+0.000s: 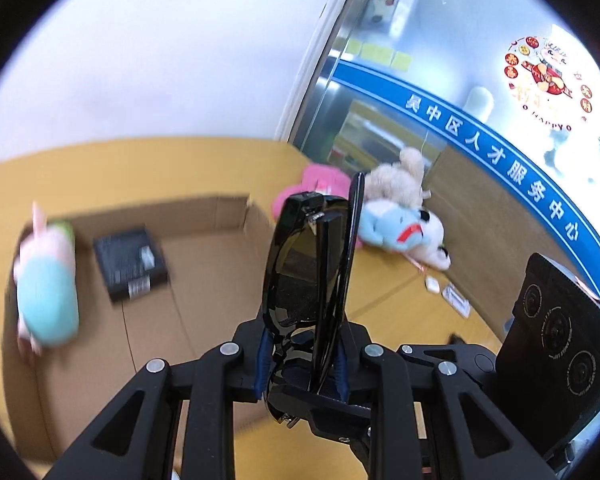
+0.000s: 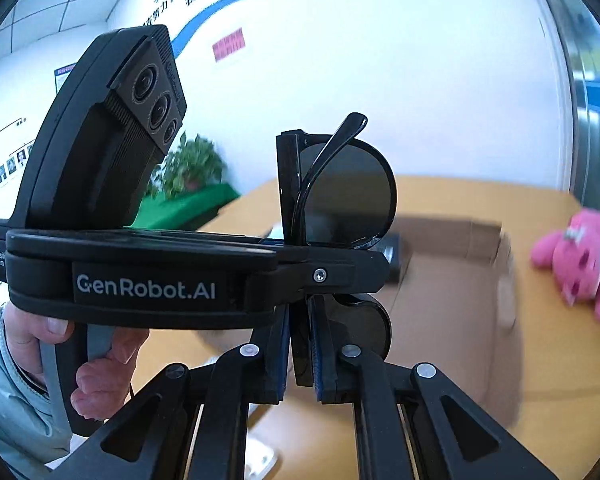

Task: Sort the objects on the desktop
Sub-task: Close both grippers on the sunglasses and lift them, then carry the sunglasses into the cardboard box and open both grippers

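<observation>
Fingers (image 1: 268, 354) of both hands pinch glossy black folded plastic sunglasses (image 1: 308, 264): light, slippery, scratch-prone; grip frame, not lenses.

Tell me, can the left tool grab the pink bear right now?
Probably not. The left tool is already shut on the sunglasses, which the right tool grips too. The pink bear lies apart on the desk, beyond the box.

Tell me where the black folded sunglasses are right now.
The black folded sunglasses are off the desk, clamped between both grippers, the left gripper and right gripper, above the open cardboard box.
</observation>
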`<action>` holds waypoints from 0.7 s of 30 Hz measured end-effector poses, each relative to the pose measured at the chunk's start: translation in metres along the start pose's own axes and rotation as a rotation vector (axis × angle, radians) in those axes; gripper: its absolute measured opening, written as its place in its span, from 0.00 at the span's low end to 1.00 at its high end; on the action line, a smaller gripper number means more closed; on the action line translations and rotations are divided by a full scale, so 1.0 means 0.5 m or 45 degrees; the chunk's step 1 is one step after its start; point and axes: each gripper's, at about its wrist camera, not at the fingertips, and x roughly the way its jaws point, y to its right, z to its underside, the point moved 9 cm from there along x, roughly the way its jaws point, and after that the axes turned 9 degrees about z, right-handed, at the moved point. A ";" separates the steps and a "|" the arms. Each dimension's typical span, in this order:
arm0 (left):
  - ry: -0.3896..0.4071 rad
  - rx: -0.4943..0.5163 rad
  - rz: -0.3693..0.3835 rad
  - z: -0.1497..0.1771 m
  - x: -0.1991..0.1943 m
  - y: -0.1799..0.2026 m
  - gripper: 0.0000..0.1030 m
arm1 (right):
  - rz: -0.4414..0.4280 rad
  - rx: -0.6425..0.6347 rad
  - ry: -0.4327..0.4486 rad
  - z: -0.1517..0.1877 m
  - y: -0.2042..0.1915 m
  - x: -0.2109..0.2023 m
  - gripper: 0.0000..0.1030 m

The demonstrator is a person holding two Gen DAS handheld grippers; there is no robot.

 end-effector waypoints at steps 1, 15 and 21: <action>0.004 0.008 0.000 -0.021 0.005 -0.005 0.23 | 0.001 0.002 0.008 -0.017 0.008 0.006 0.08; -0.105 -0.176 0.061 -0.212 0.244 -0.215 0.23 | 0.012 0.111 -0.136 -0.179 0.213 0.272 0.08; -0.296 -0.415 0.100 -0.123 0.391 -0.336 0.23 | -0.008 0.269 -0.378 -0.095 0.314 0.442 0.09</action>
